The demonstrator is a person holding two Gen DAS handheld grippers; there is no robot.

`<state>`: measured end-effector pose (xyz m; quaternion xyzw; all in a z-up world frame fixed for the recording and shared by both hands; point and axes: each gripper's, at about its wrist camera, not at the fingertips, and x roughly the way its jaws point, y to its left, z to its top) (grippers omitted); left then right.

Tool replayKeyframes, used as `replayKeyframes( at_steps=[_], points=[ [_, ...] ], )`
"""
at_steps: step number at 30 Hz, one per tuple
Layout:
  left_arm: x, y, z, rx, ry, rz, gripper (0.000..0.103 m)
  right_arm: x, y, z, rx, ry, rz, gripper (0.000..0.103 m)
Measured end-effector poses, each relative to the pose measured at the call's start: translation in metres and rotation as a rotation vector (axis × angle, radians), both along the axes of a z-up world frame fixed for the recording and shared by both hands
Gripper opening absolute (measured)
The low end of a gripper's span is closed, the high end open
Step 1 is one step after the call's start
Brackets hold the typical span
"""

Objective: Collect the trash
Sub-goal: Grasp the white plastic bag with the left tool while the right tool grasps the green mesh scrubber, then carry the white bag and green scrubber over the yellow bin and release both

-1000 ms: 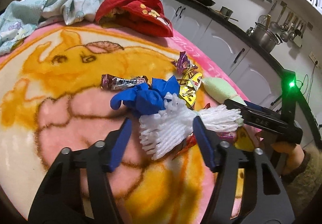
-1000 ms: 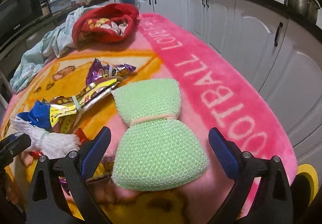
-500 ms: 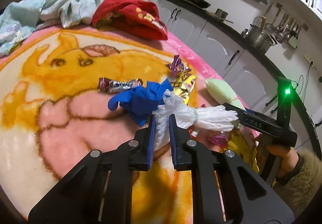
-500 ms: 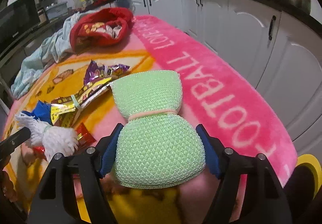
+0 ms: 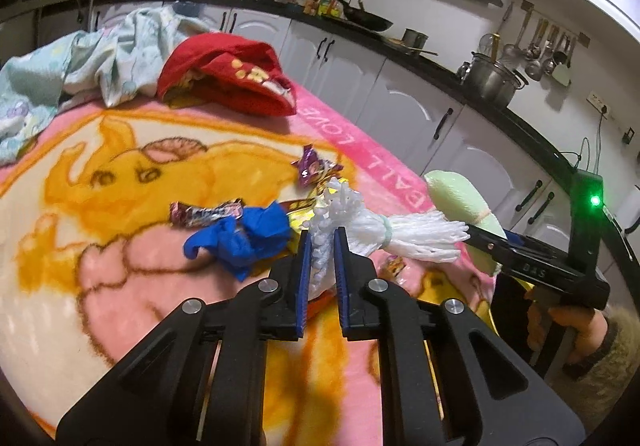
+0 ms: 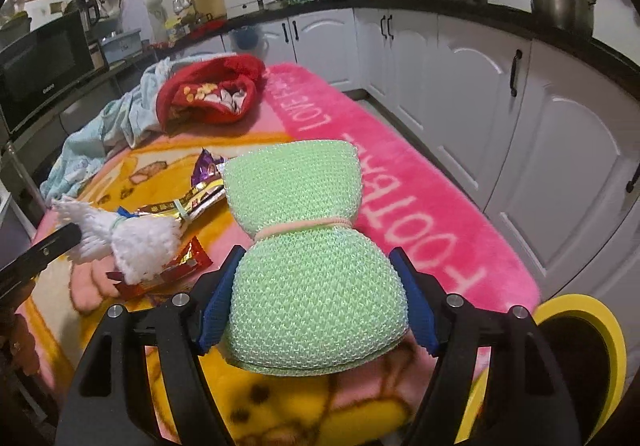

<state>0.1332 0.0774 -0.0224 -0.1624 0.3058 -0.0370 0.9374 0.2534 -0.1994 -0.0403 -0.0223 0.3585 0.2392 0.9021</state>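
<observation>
Clamping white foam netting (image 5: 352, 224), left claw (image 5: 320, 242); right claw (image 6: 316, 282) grips green mesh (image 6: 312, 286) beside yellow bin (image 6: 580, 330).

Under my fingers lies a pink and yellow cartoon blanket (image 5: 120, 205) with a bright pink lettered border. On it rest a crumpled blue bag (image 5: 240, 242), a silver-purple wrapper (image 5: 206, 210), a purple wrapper (image 5: 312, 167), a yellow wrapper (image 6: 192, 201) and a red wrapper (image 6: 176, 270) — farther back, a red cloth (image 5: 228, 79) and a pale blue cloth (image 5: 92, 61).
</observation>
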Motion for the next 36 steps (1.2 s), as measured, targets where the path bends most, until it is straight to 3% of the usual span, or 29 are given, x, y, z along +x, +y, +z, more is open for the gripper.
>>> replayKeyframes(
  at_steps=[14,36],
  points=[
    [0.013,-0.045,0.025,0.035,-0.063,-0.076,0.007,-0.032,-0.057,0.028,0.045,-0.055,-0.075,0.07],
    [0.032,-0.135,0.044,0.096,-0.123,-0.222,0.007,-0.073,-0.141,0.034,0.09,-0.09,-0.228,0.07]
  ],
)
